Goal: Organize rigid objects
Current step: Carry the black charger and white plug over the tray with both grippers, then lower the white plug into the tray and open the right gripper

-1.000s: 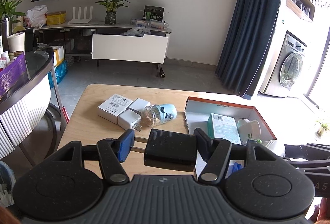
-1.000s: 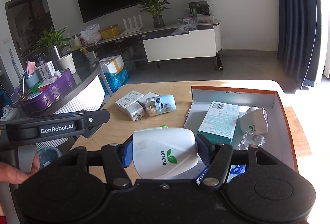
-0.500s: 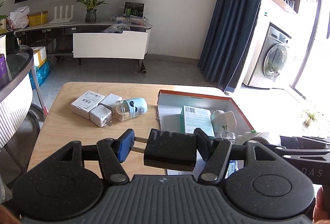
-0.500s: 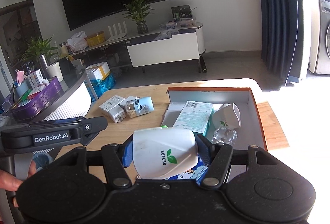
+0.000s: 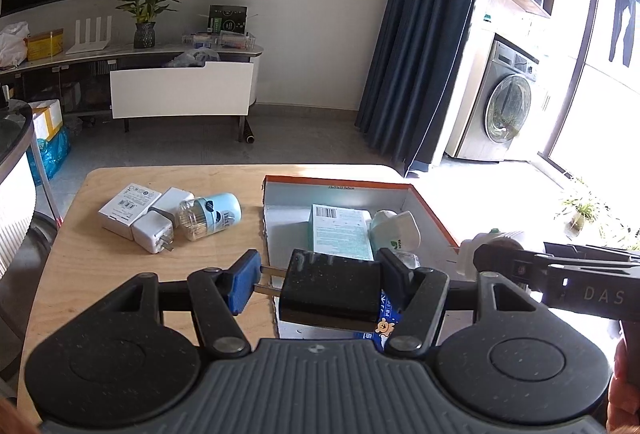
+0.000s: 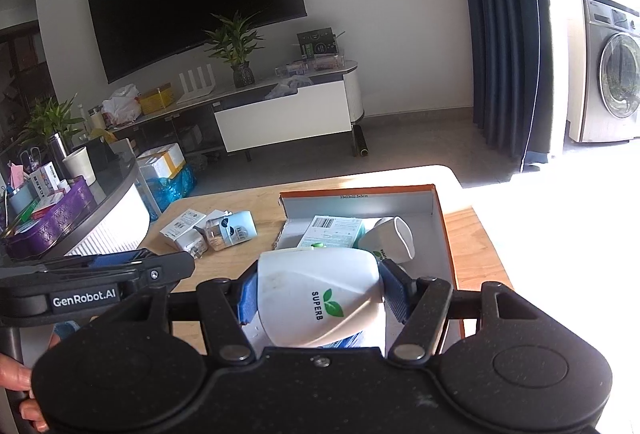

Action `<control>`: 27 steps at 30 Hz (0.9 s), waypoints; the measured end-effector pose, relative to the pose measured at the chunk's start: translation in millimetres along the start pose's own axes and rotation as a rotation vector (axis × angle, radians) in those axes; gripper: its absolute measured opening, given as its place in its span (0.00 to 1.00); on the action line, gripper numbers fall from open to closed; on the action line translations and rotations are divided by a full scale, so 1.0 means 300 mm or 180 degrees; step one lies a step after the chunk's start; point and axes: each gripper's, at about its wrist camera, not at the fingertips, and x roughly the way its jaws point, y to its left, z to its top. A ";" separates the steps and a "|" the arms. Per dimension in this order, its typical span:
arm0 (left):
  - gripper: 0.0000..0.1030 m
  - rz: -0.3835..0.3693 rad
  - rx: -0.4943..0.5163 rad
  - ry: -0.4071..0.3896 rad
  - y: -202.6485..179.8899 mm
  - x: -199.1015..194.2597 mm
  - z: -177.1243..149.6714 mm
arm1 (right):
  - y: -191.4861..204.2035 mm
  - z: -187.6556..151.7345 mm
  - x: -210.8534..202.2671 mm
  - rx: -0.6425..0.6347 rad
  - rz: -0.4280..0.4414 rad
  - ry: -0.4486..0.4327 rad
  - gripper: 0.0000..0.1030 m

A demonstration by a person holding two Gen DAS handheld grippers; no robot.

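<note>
1. Living rm bkgd: TV stand (image 5: 180, 54) w/ potted plant (image 5: 146, 10) at far wall, dark curtain (image 5: 424, 34) centre-right, washing machine (image 5: 508, 106) far right.
2. Wooden table (image 5: 100, 266), left part: white box (image 5: 128, 208), white charger (image 5: 154, 232) & pale blue jar (image 5: 210, 212) lay clustered, touching.
3. Left gripper (image 5: 320, 280) pinched black plug adapter (image 5: 330, 288); prongs pointed at left blue pad, jaws pressed on both ends. Held above near-left edge of orange-rimmed box (image 5: 434, 212).
4. Inside that box: teal carton (image 5: 340, 230), white cup (image 5: 396, 230) on its side just beside it.
5. Right gripper (image 6: 316, 294) clamped white SUPERB container (image 6: 320, 298), jaws tight on its sides, over box's near end.
</note>
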 end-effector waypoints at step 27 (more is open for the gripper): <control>0.62 -0.0176 0.0222 0.0041 -0.133 0.084 0.041 | -0.073 0.044 0.006 0.0103 -0.0129 -0.0112 0.72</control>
